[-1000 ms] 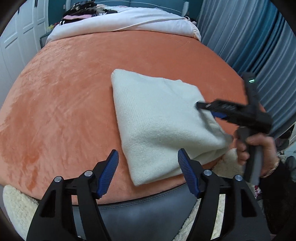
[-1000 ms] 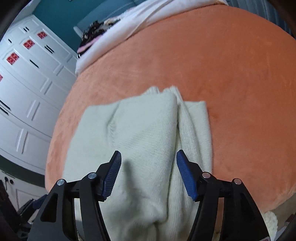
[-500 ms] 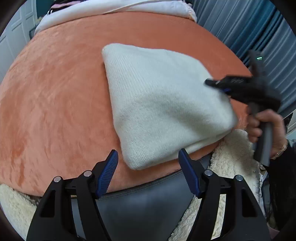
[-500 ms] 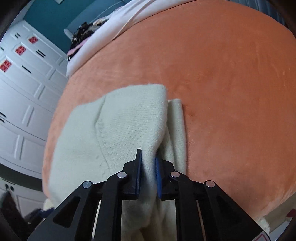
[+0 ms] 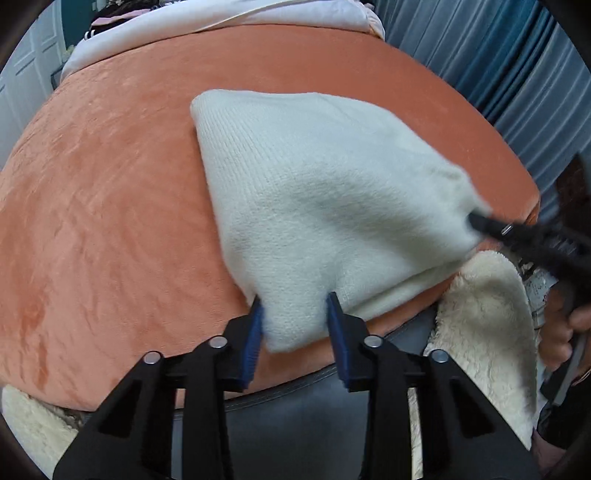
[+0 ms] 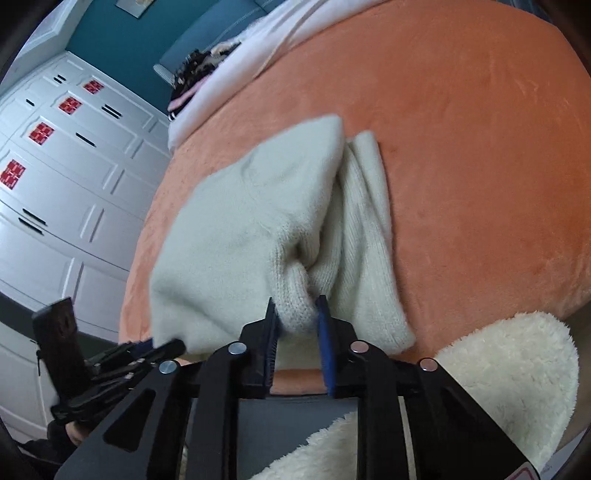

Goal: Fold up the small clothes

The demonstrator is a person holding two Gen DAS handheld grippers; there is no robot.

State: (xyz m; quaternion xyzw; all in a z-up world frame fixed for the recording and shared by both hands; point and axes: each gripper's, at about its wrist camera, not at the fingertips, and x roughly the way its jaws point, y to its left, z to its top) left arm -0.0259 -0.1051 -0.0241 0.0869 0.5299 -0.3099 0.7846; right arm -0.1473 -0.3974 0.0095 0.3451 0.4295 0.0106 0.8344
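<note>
A cream knit garment point(image 5: 314, 192) lies folded on the orange plush bed cover point(image 5: 110, 184). My left gripper point(image 5: 295, 310) is at its near corner, jaws closing, blue pads against the cloth on both sides. In the right wrist view the same garment point(image 6: 258, 221) is bunched into a ridge, and my right gripper point(image 6: 295, 310) is shut on that fold, lifting it. The right gripper point(image 5: 476, 221) also shows at the garment's right corner, held by a hand point(image 5: 561, 332). The left gripper point(image 6: 162, 345) meets the cloth's lifted left corner.
A fluffy cream fleece point(image 5: 487, 314) hangs over the bed's near edge by a grey panel point(image 5: 295, 424). White bedding point(image 5: 221, 14) and a pile of clothes point(image 6: 199, 62) lie at the far end. White wardrobes point(image 6: 55, 184) stand left, blue curtains point(image 5: 480, 55) right.
The right gripper shut on the garment's edge and drew it up and sideways. The left gripper came down to the near corner and its jaws narrowed around it.
</note>
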